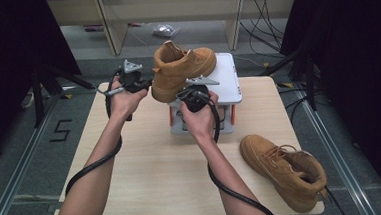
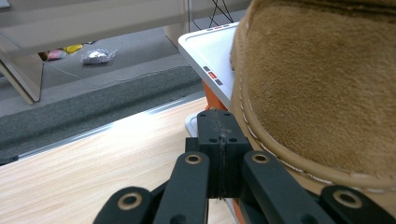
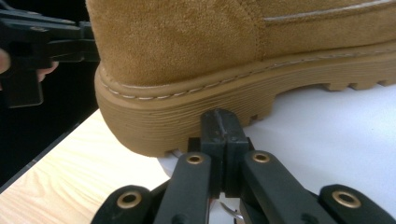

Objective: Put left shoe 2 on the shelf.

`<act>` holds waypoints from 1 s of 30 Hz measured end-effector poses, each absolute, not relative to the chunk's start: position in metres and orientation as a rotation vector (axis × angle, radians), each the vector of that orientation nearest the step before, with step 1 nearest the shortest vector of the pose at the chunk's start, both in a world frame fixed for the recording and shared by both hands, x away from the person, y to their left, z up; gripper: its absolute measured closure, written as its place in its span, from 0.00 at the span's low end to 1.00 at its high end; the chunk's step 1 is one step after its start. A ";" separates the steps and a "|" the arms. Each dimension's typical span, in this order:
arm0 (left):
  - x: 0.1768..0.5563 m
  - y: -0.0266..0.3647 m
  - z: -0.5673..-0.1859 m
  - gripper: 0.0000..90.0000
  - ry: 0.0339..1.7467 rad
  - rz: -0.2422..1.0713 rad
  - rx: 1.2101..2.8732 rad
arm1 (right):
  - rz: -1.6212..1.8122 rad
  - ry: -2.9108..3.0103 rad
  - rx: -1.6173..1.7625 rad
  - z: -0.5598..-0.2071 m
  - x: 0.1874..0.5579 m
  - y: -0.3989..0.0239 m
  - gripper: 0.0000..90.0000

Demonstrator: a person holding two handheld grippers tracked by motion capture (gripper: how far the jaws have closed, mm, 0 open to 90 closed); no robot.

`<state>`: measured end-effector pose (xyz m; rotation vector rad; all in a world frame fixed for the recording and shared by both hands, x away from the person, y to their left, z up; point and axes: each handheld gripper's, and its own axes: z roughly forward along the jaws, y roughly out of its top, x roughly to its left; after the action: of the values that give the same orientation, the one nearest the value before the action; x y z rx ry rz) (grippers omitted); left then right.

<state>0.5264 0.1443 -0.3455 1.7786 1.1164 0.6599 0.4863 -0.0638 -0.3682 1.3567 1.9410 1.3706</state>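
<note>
You have one tan boot (image 1: 181, 68) perched heel-out on the white scale-like platform (image 1: 227, 80) at the far side of the tabletop (image 1: 152, 170), its heel overhanging the near-left edge. Your left tool (image 1: 144, 84) sits jaws together beside the heel; your right tool (image 1: 191, 95) is likewise closed, empty, just under the sole. It looks like you are nudging the boot square, though contact is hard to judge. Next, push gently until the sole rests flat. The second boot (image 1: 282, 169) lies at the near right. Nothing here holds anything inside.
</note>
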 end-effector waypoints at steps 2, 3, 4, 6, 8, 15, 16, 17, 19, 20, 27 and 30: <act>0.524 0.144 -0.345 1.00 1.122 0.653 1.773 | 1.366 1.945 1.345 -0.368 0.487 -0.065 1.00; 0.523 0.143 -0.346 1.00 1.119 0.632 1.779 | 1.366 1.939 1.358 -0.368 0.487 -0.065 1.00; 0.522 0.142 -0.347 1.00 1.112 0.617 1.781 | 1.348 1.928 1.351 -0.366 0.487 -0.067 1.00; 0.519 0.136 -0.347 1.00 1.094 0.634 1.800 | 1.341 1.913 1.364 -0.365 0.489 -0.072 1.00; 0.518 0.130 -0.345 1.00 1.092 0.637 1.807 | 1.343 1.916 1.391 -0.366 0.491 -0.078 1.00; 0.517 0.122 -0.347 1.00 1.093 0.594 1.801 | 1.332 1.895 1.415 -0.366 0.495 -0.090 1.00; 0.516 0.122 -0.347 1.00 1.094 0.592 1.811 | 1.334 1.899 1.418 -0.366 0.496 -0.091 1.00; 0.516 0.121 -0.347 1.00 1.092 0.587 1.810 | 1.323 1.901 1.402 -0.366 0.497 -0.092 1.00; 0.515 0.118 -0.348 1.00 1.085 0.582 1.813 | 1.307 1.887 1.423 -0.365 0.497 -0.094 1.00; 0.515 0.116 -0.348 1.00 1.082 0.580 1.813 | 1.305 1.890 1.424 -0.366 0.497 -0.095 1.00; 0.509 0.106 -0.347 1.00 1.054 0.618 1.851 | 1.264 1.877 1.427 -0.365 0.501 -0.101 1.00; 0.508 0.103 -0.347 1.00 1.049 0.611 1.850 | 1.265 1.872 1.442 -0.365 0.502 -0.104 1.00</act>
<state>0.5081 0.1034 -0.3472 1.8499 1.0494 0.6113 0.5019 -0.1037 -0.3649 1.4422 1.8724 1.2651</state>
